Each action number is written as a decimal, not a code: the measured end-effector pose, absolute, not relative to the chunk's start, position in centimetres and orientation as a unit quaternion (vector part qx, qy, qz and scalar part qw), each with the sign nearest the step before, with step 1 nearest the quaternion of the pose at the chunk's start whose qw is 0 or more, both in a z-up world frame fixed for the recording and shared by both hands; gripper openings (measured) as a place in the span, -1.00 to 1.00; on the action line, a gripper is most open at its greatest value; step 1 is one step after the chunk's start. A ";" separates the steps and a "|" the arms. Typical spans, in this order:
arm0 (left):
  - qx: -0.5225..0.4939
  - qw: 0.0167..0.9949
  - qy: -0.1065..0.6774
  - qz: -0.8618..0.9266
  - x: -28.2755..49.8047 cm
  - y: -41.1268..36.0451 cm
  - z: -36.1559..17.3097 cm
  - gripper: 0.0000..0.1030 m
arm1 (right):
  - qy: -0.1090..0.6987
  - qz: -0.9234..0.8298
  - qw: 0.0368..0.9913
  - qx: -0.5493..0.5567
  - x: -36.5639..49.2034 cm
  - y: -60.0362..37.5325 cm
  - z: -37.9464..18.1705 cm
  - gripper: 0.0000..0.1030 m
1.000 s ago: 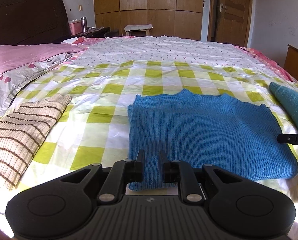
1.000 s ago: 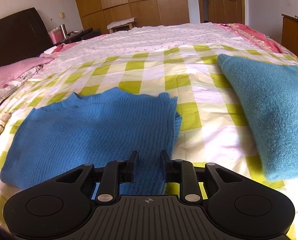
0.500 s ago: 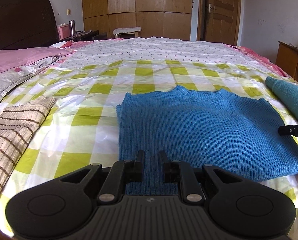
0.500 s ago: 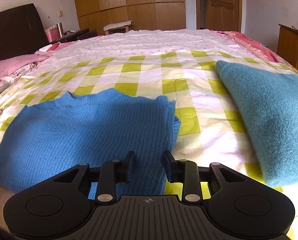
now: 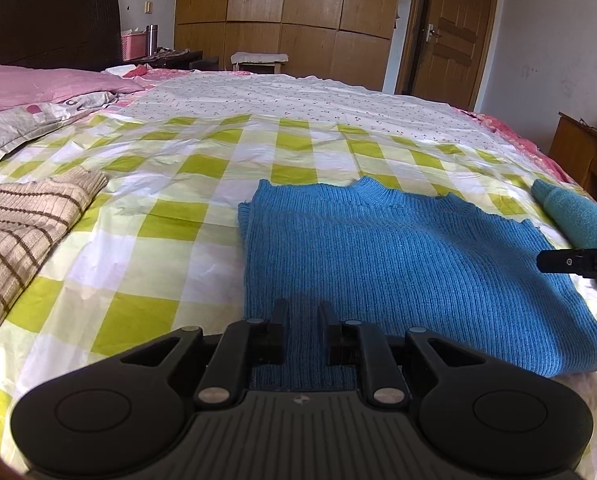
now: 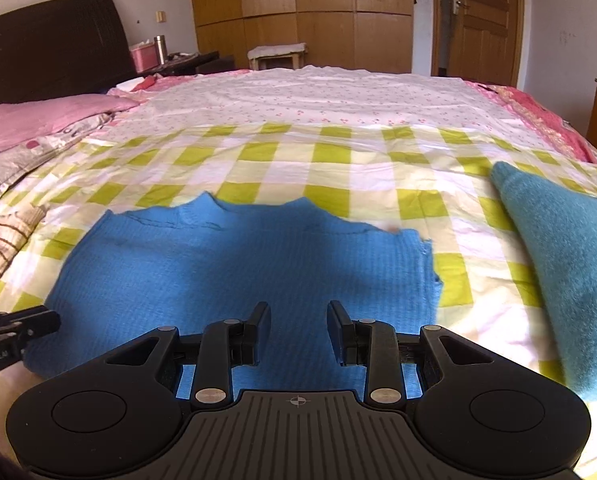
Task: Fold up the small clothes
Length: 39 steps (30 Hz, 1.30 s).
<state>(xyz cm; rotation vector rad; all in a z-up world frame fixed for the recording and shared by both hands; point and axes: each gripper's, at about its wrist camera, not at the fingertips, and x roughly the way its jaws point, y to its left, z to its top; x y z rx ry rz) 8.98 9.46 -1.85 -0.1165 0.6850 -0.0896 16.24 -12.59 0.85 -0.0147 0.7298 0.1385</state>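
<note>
The blue knit sweater (image 5: 398, 264) lies flat on the green-checked bedsheet (image 5: 170, 208), collar at the far edge and hem at the near edge, its longer side running left to right across the bed. Both tools hang over the near hem. The left gripper (image 5: 302, 312) sits above the near left corner, fingers nearly together with only a narrow gap and no cloth caught between them. The right gripper (image 6: 298, 314) is over the near hem right of the middle; its jaws have just been opening and stand apart over bare knit, pinching nothing. The sweater thus lies straight ahead of and below both pairs of fingers, each hand nearest its own side of the hem. The likely fold carries the hem away toward the collar. A striped beige garment (image 5: 26, 224) lies well left, a teal towel (image 6: 570, 264) well right.
</note>
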 end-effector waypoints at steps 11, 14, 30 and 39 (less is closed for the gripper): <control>-0.074 0.934 0.343 -0.058 9.4 10.5 -2.4 -0.54 | 0.354 0.150 0.921 -0.066 19.0 -3.1 2.0 -0.34; -0.080 0.933 0.345 -0.061 9.4 10.7 -2.5 -0.54 | 0.356 0.164 0.917 -0.077 19.6 -1.2 2.0 -0.34; -0.094 0.930 0.349 -0.068 9.4 11.4 -2.8 -0.54 | 0.385 0.179 0.902 -0.080 21.5 2.5 0.9 -0.33; -0.104 0.927 0.353 -0.074 9.0 11.7 -2.9 -0.53 | 0.404 0.181 0.895 -0.063 23.1 3.7 1.0 -0.29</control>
